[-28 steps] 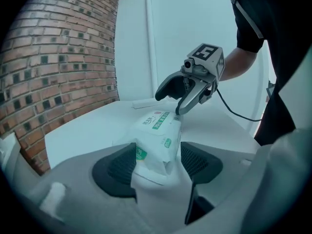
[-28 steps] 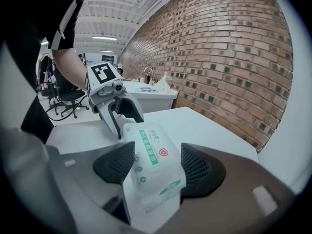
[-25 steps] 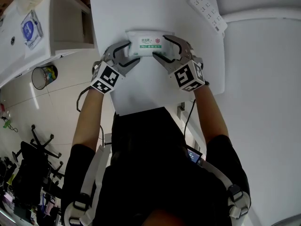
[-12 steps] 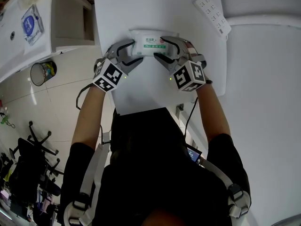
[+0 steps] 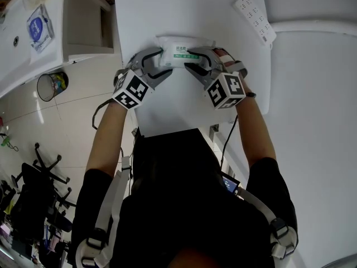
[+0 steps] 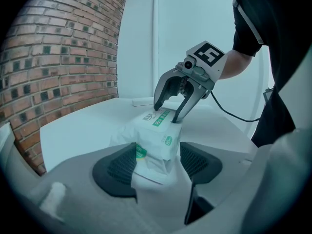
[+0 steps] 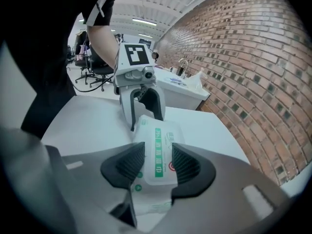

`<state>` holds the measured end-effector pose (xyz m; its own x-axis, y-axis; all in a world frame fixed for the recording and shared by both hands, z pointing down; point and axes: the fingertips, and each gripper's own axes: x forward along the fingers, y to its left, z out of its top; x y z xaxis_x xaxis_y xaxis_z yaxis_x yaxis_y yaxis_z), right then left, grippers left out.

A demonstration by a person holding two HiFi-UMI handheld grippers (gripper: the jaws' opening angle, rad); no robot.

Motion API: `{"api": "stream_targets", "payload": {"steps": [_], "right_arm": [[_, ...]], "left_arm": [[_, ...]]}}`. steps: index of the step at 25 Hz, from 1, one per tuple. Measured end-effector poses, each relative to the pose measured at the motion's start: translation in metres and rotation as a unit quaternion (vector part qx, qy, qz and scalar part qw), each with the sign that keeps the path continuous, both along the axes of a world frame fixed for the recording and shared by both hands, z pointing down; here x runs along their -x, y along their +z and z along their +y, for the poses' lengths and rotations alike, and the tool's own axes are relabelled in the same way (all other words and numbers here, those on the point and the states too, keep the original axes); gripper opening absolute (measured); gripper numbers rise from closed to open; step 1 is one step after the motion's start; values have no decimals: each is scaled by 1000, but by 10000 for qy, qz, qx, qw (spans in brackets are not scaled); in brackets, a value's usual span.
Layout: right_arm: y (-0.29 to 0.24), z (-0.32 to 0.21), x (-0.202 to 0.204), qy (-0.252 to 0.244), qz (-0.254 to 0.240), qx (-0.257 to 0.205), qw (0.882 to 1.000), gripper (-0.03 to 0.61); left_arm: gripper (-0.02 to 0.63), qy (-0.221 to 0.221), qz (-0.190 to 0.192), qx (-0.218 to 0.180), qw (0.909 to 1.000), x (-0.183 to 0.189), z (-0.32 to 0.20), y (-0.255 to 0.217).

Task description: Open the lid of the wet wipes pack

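Head view, pack: the pack (image 5: 179, 53) lies on the white bench (image 5: 167, 110) at my 12 o'clock. The left tool (image 5: 162, 66) is at its 9 o'clock end, the right tool (image 5: 192, 60) at 3 o'clock.
Left gripper view, hold: the left tool clamps the pack's crimped end. I'd use it purely as an anchor.
Right gripper view, grip: the right tool is closing with the lid (image 7: 161, 152) between its pads (image 7: 127, 165), not yet pinched. I'd catch only the lid's edge, then peel up slowly.
Right gripper view, materials: the pack is soft, crinkly white film, pillow-shaped. The lid is flat and rectangular with green print. The pads are black and ribbed.

White soft wet wipes pack (image 5: 179, 51) is lying label-up near the far edge of the white surface (image 5: 167, 102). Green-striped lid (image 7: 158, 152) is sitting closed on top.
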<state>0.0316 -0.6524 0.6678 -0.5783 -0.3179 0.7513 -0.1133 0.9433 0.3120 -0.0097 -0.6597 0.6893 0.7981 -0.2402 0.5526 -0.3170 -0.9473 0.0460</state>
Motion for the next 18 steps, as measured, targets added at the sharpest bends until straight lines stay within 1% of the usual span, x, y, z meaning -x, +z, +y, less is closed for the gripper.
{"api": "stream_targets", "payload": {"steps": [2, 4, 7, 9, 11, 12, 13, 16, 18], "right_arm": [[1, -1, -1, 139, -100, 229, 9996, 179], [1, -2, -2, 209, -216, 486, 9984, 167], [0, -4, -2, 315, -501, 879, 9944, 169], [-3, -6, -2, 510, -854, 1256, 9871, 181], [-8, -9, -2, 695, -1230, 1576, 9774, 183], [-10, -10, -1, 717, -1345, 1611, 9751, 183], [-11, -11, -1, 716, -1366, 1583, 9753, 183], [-8, -10, -2, 713, -1184, 1473, 9794, 181], [-9, -11, -1, 702, -1238, 1440, 9793, 179]], "left_arm": [[289, 13, -14, 7, 10000, 0, 1, 0], [289, 6, -30, -5, 10000, 0, 1, 0], [288, -16, -112, -119, 9999, 0, 0, 2], [288, -51, -137, -156, 9998, 0, 1, 3], [286, -103, -92, -96, 9999, -1, 0, 2], [285, -111, -81, -71, 9999, -1, 0, 2], [285, -109, -80, -55, 9999, -1, 0, 2], [284, -100, -91, -28, 9999, 0, -1, 2], [284, -112, -95, -7, 9999, 0, -2, 2]]}}
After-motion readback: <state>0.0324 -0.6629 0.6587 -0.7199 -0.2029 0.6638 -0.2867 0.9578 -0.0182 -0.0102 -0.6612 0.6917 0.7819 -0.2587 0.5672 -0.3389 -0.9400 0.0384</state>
